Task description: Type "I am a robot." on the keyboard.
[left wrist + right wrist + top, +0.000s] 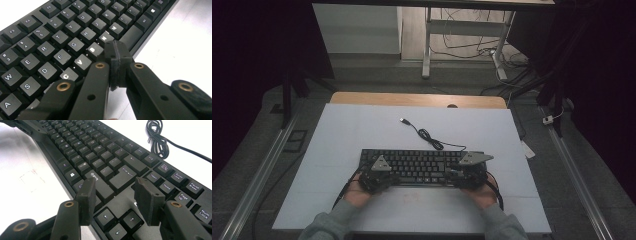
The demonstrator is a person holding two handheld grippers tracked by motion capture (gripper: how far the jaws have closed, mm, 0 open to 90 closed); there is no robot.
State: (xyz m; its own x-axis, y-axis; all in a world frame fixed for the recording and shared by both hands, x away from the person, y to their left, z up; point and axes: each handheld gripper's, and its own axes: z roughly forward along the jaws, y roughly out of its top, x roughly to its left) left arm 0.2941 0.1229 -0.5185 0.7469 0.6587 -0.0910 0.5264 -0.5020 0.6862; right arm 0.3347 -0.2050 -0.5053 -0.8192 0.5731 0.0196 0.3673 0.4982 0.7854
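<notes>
High view showed a black keyboard [419, 166] lying on the white table [362, 130], close to the person, with its cable [427, 135] curled behind it. The left gripper [115, 53] was closed tight above the space bar edge. The right gripper [113, 195] was open over the arrow keys.

A dim room: grey floor [257, 135], white desk frame [462, 30], loose cables [472, 47].
</notes>
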